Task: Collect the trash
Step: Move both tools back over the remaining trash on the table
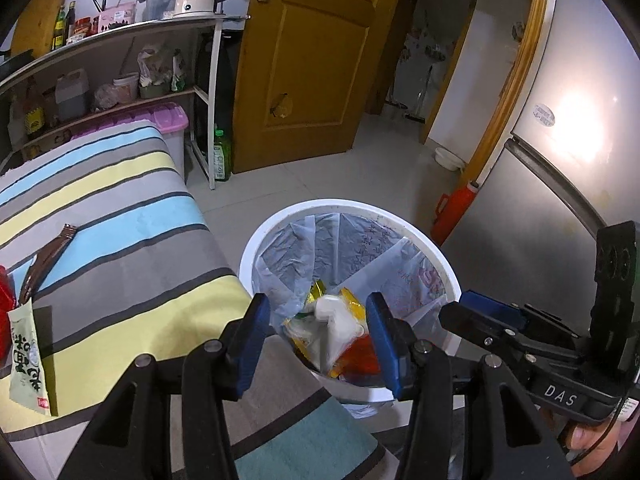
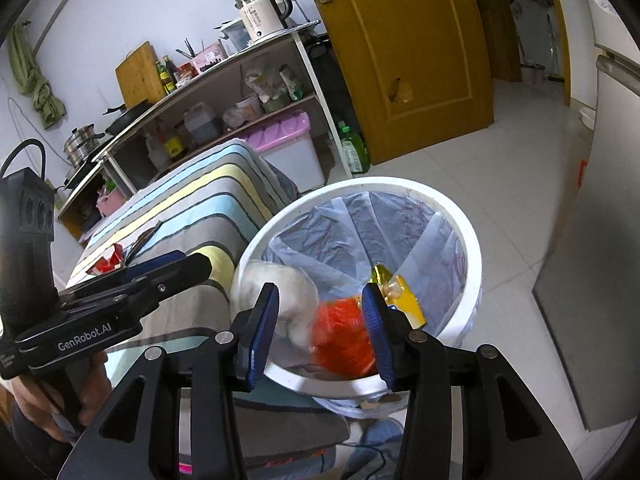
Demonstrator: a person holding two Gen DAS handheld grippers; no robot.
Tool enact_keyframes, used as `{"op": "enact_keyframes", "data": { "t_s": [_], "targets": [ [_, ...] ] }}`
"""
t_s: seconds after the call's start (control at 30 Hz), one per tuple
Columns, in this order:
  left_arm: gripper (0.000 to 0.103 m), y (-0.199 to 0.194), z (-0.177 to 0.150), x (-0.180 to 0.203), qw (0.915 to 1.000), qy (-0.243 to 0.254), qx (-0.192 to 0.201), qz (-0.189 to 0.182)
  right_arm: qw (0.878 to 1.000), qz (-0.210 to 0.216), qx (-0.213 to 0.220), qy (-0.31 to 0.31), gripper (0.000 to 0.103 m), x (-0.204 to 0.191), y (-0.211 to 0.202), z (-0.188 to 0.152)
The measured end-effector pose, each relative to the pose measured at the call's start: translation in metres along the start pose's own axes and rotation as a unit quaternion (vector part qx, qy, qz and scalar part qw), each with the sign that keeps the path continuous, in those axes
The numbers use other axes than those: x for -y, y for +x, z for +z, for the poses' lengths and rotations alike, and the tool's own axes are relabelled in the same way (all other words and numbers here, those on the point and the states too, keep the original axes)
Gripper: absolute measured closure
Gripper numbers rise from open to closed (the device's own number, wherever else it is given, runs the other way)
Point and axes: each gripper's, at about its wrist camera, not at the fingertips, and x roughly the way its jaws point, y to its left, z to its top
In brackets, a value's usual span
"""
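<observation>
Left claw [image 1: 316, 344]: mine, tilted downward over the near rim of the white bin [image 1: 256, 248]. Jaws stand wide apart; the blue pads [image 1: 250, 344] press on nothing. Whatever shows between them lies lower, inside the bin.

Right claw [image 2: 322, 332]: mine, likewise tilted down over the same bin [image 2: 472, 248]. Jaws parted. A blurred white item [image 2: 288, 304] and a blurred orange-red wrapper [image 2: 344, 336] show between the pads; I cannot tell whether either pad touches them, and they look loose.

Bin, ahead of and below both claws: round, white, lined with a thin translucent bag [image 1: 320, 248]. Contents as seen from the left claw: a white crumpled piece [image 1: 336, 316], an orange-red wrapper [image 1: 360, 356], a yellow packet [image 1: 352, 300]. From the right claw, a yellow packet [image 2: 408, 300] lies just right of my right pad, with a gold foil scrap [image 2: 380, 274] beyond it.

Striped cloth [image 1: 120, 208], left of the left claw: blue, yellow and grey bands, reaching up to the bin's side. On it, well to the left: a pale green snack packet [image 1: 28, 356], a brown wrapper [image 1: 48, 256], a red wrapper [image 1: 5, 300] at the view's edge.

Person's hand [image 2: 48, 400]: on the left claw's grip, seen from the right claw.
</observation>
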Motion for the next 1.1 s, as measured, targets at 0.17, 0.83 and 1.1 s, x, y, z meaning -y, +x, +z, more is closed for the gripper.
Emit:
{"op": "enact_keyframes", "data": {
  "t_s": [0.17, 0.83, 1.1],
  "targets": [
    [0.051, -0.004, -0.001, -0.004, 1.0, -0.003, 0.002, 0.0, 1.0, 0.0, 0.0, 0.0, 0.058, -0.002, 0.0, 0.001],
    [0.051, -0.079, -0.023, -0.033, 0.9974, -0.028, 0.06, 0.027, 0.998, 0.026, 0.037, -0.049, 0.058, -0.056, -0.043, 0.0],
    [0.051, -0.107, -0.033, -0.047, 0.9946, -0.041, 0.085, 0.044, 0.995, 0.044, 0.038, -0.079, 0.058, -0.089, -0.052, -0.007]
  ]
}}
